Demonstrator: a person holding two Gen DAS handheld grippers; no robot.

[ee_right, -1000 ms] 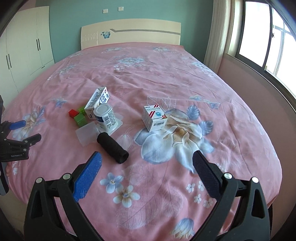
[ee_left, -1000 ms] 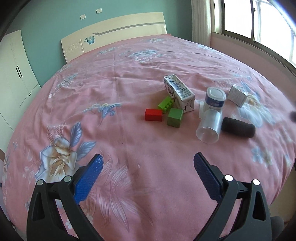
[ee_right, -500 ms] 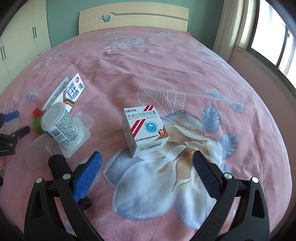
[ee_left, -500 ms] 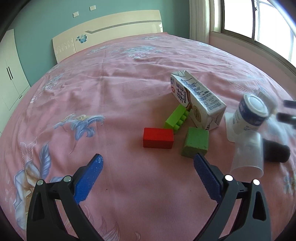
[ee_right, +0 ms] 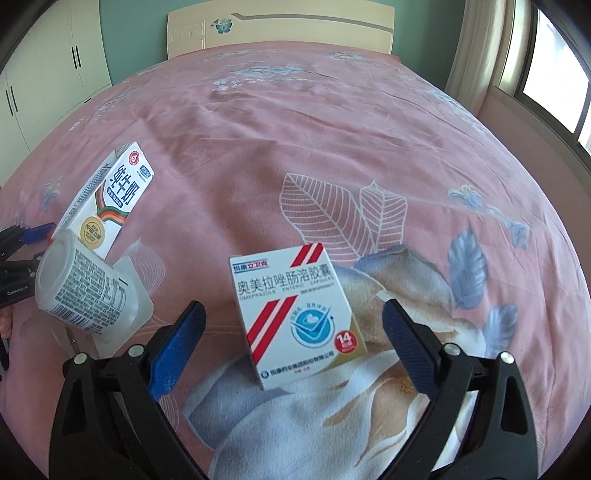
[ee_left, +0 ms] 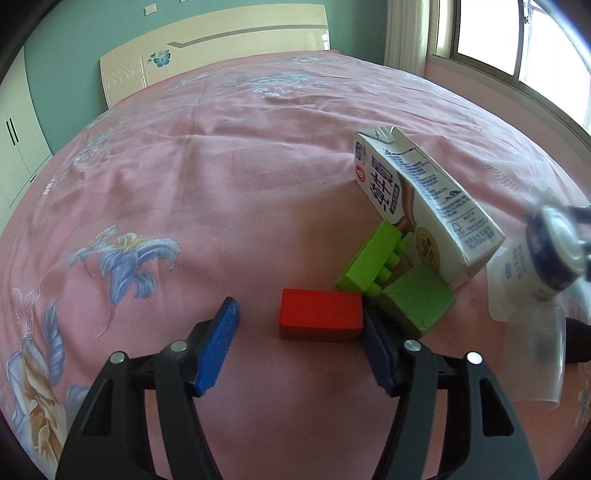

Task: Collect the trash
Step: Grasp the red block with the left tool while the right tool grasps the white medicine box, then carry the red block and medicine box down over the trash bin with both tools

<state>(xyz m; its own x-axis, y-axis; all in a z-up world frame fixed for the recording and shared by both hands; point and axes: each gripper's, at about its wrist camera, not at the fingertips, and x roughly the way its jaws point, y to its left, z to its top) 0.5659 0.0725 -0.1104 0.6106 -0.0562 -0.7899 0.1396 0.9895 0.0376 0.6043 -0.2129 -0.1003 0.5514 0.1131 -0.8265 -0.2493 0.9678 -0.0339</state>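
My left gripper (ee_left: 301,328) is open, its blue pads on either side of a red block (ee_left: 319,319) on the pink bedspread; the right pad is close to the block's right end. A green block (ee_left: 417,297) and a green studded brick (ee_left: 371,258) lie just right of it, against a white milk carton (ee_left: 417,201). My right gripper (ee_right: 291,339) is open around a white medicine box (ee_right: 295,314), not touching it. A white yogurt bottle (ee_right: 81,290) and the milk carton (ee_right: 107,199) lie to its left.
The yogurt bottle (ee_left: 543,258), a clear plastic cup (ee_left: 535,354) and a black cylinder (ee_left: 578,341) lie at the right of the left wrist view. The left gripper (ee_right: 22,254) shows at the left edge of the right wrist view. A headboard (ee_right: 280,26) stands at the far end.
Both grippers have moved forward and down toward the bed. The left now straddles the red block and its jaws have narrowed; the right now straddles the medicine box.
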